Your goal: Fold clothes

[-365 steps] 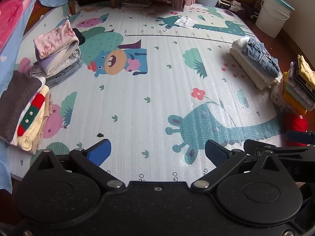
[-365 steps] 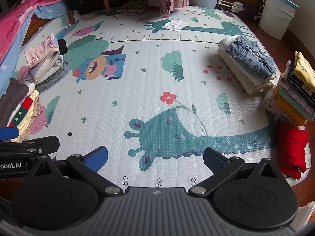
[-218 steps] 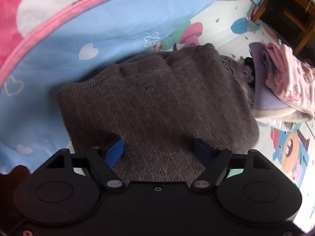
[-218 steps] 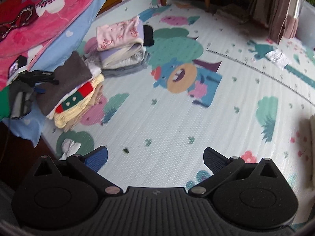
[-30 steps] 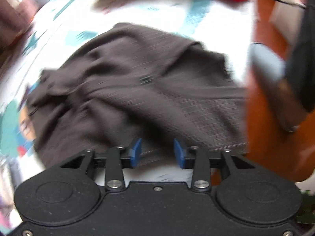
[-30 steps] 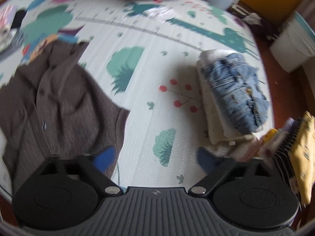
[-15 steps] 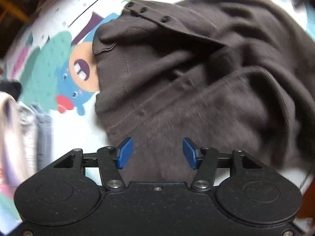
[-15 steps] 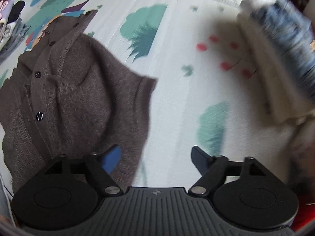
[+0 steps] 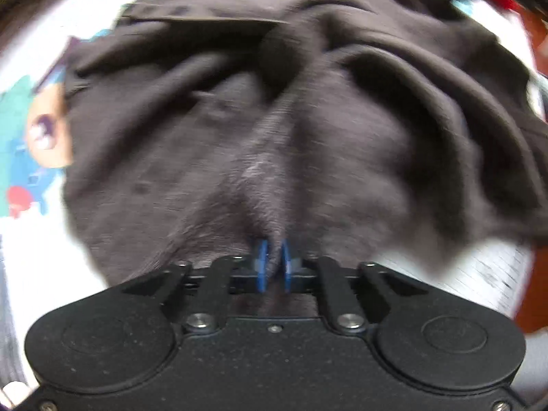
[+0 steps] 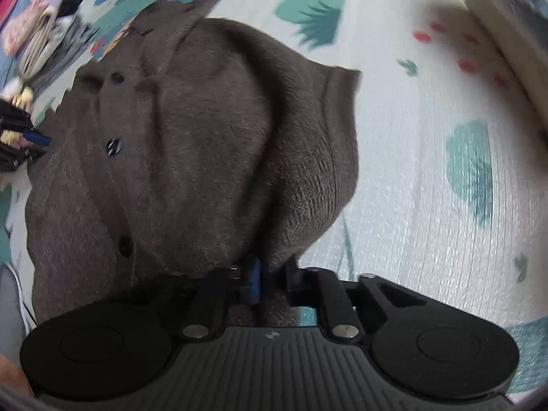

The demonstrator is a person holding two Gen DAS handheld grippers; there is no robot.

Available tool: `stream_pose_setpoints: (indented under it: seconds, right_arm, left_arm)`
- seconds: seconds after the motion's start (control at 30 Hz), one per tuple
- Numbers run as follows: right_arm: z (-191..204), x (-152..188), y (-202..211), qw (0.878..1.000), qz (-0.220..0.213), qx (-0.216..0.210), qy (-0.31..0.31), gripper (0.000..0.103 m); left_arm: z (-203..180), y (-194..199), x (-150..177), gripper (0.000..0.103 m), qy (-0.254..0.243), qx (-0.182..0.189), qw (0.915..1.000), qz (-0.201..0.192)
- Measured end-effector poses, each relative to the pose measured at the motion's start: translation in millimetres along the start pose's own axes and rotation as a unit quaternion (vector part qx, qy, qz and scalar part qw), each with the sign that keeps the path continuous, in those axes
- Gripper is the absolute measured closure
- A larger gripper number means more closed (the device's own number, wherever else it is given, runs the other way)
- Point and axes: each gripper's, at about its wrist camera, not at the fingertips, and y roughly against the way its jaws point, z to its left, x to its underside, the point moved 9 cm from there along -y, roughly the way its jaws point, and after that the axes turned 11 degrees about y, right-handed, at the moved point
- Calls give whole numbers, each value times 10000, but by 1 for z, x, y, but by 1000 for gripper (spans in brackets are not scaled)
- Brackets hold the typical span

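A dark brown buttoned cardigan (image 9: 274, 120) lies rumpled on the cartoon play mat (image 10: 428, 178). My left gripper (image 9: 273, 260) is shut on a pinch of its near edge, the knit bunched up between the blue pads. In the right wrist view the same cardigan (image 10: 191, 144) spreads away with its button row on the left, and my right gripper (image 10: 272, 281) is shut on a fold of its hem. The left gripper's blue tip (image 10: 37, 140) shows at the cardigan's far left edge.
A stack of folded clothes (image 10: 37, 44) sits at the mat's upper left in the right wrist view. A cream folded pile (image 10: 507, 34) lies at the upper right. Bare mat stretches to the right of the cardigan. Brown floor (image 9: 537, 274) borders the mat on the right.
Both grippers were open over the cardigan half a second ago; both have closed on its near edge. The fabric has bunched up toward each gripper.
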Motion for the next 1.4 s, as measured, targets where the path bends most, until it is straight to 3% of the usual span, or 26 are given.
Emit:
stream_pose_setpoints:
  seconds: [0.1,0.2,0.23,0.27,0.3,0.33,0.37,0.4,0.43,0.5,0.6,0.7,0.77,0.83,0.87,0.9,0.97,1.0,1.03,1.07,1.1,1.2,1.27,1.33,1.37,1.4]
  right_arm:
    - [-22,-7,19,9995,-119,171,-219,94]
    - [-61,-28,51,9950,-405,909,-84,94]
    - [-76,-36,61,9912,-496,1223,-77,94]
    - [-88,-42,68,9872,-536,1498,-83,92]
    - [-97,-46,72,9831,-473,1770,-51,84]
    - [-100,-46,77,9778,-482,2040,70,63]
    - [-103,-46,82,9715,-501,2309,200,50]
    - [-105,-47,87,9643,-521,2575,331,27]
    - [-94,-42,90,9613,-638,2630,514,21]
    - [-70,-32,95,9550,-898,2683,893,21]
    - [-1,-7,85,9615,-1107,1928,1612,21]
    - [76,27,59,9532,-765,1183,2676,21]
    - [110,55,37,9473,-313,768,3095,21]
    - [133,86,15,9401,277,368,3379,26]
    - [136,91,16,9398,313,217,3396,25]
    - [138,96,19,9400,315,73,3396,27]
    - [135,95,21,9361,792,-376,3407,26]
    - [133,93,23,9315,1000,-556,3452,32]
    - [129,87,28,9292,1095,-727,3453,47]
    - [123,72,34,9354,1000,-792,3299,50]
    - [115,55,41,9421,882,-843,3124,50]
    - [90,-20,52,9645,304,-478,2579,50]
    - [86,-68,48,9665,38,-130,2563,50]
    - [89,-113,35,9607,-201,201,2760,48]
    - [94,-132,28,9571,-289,258,2871,44]
    - [102,-148,20,9521,-392,292,3018,34]
  left_arm:
    - [-33,4,20,99,-540,391,9974,283]
    - [-42,11,32,98,-299,733,9960,417]
    - [-38,14,33,92,-94,751,9964,379]
    - [-26,19,29,75,199,709,9969,271]
    - [-14,24,26,64,500,658,9965,157]
    - [1,30,23,50,874,525,9948,-4]
    - [18,34,19,50,1259,361,9912,-163]
    - [35,37,17,50,1657,248,9854,-294]
    - [49,39,18,49,2031,150,9782,-406]
    - [77,42,20,48,2757,-45,9592,-615]
    - [95,31,30,48,3467,-170,9359,-602]
    - [73,16,33,48,3300,-66,9429,-441]
    - [48,8,33,57,2574,-235,9654,-346]
    - [31,8,34,72,2032,-107,9788,-253]
    - [24,9,36,73,1777,31,9840,-121]
    - [18,11,38,73,1542,154,9879,-1]
    - [26,20,37,73,1488,98,9888,-6]
    - [31,25,36,73,1490,65,9888,-33]
    - [45,33,30,71,1764,-8,9839,-289]
    - [57,41,24,60,2002,-76,9783,-529]
    - [58,40,17,57,1924,-103,9792,-629]
    - [61,37,-6,54,1688,-185,9811,-925]
    - [62,35,-22,53,1530,-239,9815,-1123]
    - [64,33,-37,52,1370,-293,9813,-1319]
    - [64,32,-44,52,1266,-328,9815,-1398]
    - [61,24,-45,52,937,-436,9861,-1299]
